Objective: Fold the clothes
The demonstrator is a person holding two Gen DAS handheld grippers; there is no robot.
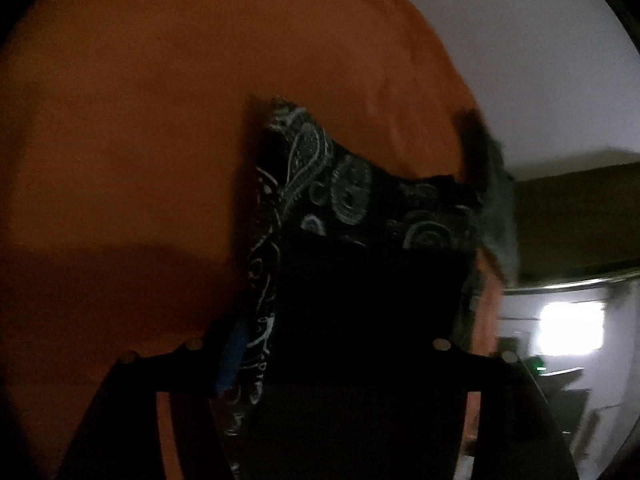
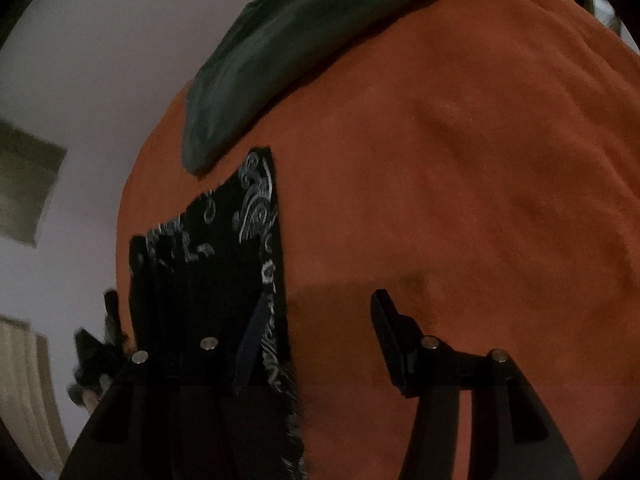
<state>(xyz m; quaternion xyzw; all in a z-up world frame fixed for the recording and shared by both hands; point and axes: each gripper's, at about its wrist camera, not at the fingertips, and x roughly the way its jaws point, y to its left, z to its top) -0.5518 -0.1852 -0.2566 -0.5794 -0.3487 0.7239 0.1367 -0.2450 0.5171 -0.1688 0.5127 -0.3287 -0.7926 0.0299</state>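
The garment (image 1: 344, 188) is black cloth printed with pale grey-white paisley swirls, its edge frayed into loose threads low in the right wrist view (image 2: 256, 216). It hangs lifted in front of a broad orange fabric surface (image 1: 160, 120) that fills most of both views. No brand, label or readable writing shows anywhere. In the left wrist view the left gripper (image 1: 320, 320) is almost wholly draped by the cloth, so I cannot tell how its jaws stand (only a blue strip shows beside the dark fold). The right wrist view shows the right gripper (image 2: 320, 340) with its jaws spread wide: the cloth lies over the left-hand finger, while the right-hand finger (image 2: 390, 332) stands bare against the orange. Only that view shows a dark green piece of fabric (image 2: 256, 80) lying across the orange above the garment; only the left wrist view shows a bright window (image 1: 570, 326) low at the right.
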